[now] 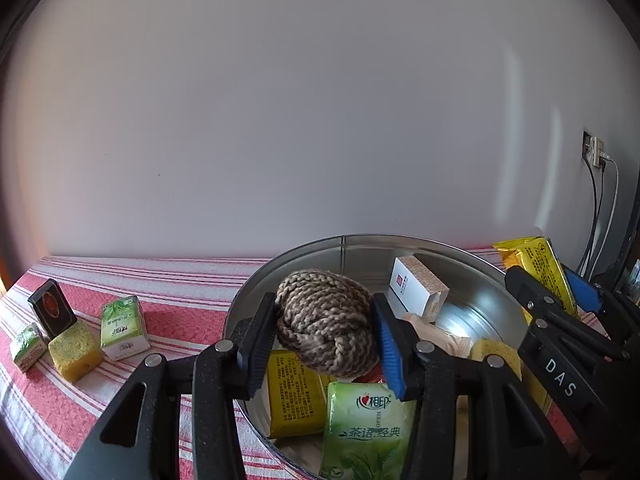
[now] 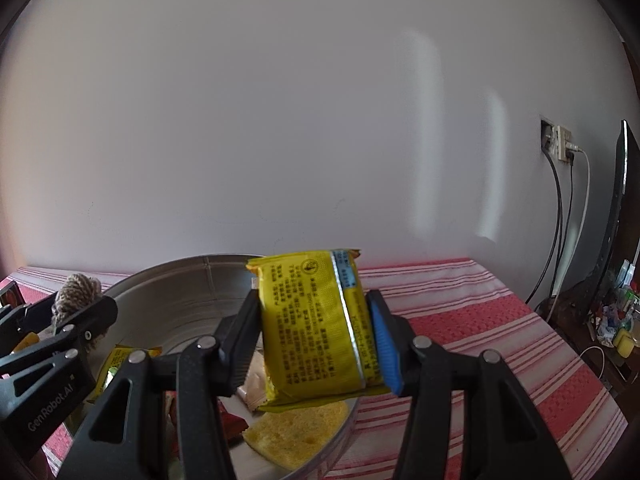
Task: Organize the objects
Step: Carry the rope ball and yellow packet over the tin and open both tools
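My left gripper (image 1: 325, 328) is shut on a brown-and-cream knotted rope ball (image 1: 326, 320), held over the round metal tin (image 1: 304, 258). In the tin lie a yellow packet (image 1: 294, 394), a green tissue pack (image 1: 366, 432), a white box (image 1: 418, 292) and a yellow sponge (image 1: 496, 354). My right gripper (image 2: 316, 340) is shut on a yellow snack packet (image 2: 316, 324), which hangs over the tin (image 2: 168, 280) near its right rim. The right gripper (image 1: 556, 294) and its packet (image 1: 536, 268) show at the far right of the left wrist view. The rope ball (image 2: 76, 292) shows at the left of the right wrist view.
On the red-and-white striped cloth (image 1: 168, 280) left of the tin stand two green tissue packs (image 1: 122, 328) (image 1: 27, 346), a yellow sponge cube (image 1: 74, 354) and a small black box (image 1: 52, 308). A wall socket with cables (image 2: 558, 144) and a cluttered side table (image 2: 612, 320) are at the right.
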Action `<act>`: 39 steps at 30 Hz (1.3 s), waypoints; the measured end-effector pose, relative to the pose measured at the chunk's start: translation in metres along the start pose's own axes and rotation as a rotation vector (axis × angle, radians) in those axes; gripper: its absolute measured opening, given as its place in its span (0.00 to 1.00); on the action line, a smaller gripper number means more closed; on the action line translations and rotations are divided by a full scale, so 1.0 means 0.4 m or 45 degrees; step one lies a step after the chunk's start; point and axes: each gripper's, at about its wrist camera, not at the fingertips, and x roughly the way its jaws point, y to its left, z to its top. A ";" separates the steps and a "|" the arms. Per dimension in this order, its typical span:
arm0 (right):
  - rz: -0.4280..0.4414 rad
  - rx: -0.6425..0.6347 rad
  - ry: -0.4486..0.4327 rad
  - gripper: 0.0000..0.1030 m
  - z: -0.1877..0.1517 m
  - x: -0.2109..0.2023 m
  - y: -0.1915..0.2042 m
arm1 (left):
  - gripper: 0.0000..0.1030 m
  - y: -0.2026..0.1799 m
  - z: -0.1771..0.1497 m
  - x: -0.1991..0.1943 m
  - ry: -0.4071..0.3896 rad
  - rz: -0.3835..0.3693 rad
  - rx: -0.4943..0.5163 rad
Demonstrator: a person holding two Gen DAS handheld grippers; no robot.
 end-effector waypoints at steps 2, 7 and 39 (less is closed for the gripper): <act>0.011 0.008 0.010 0.51 -0.003 0.005 -0.001 | 0.47 -0.003 -0.001 0.002 0.004 -0.003 0.009; 0.016 -0.009 0.017 0.51 -0.005 0.011 0.007 | 0.47 -0.006 -0.004 0.001 0.008 -0.004 0.015; 0.076 0.007 0.130 0.52 -0.033 0.047 0.022 | 0.62 0.000 -0.013 0.045 0.138 0.005 0.065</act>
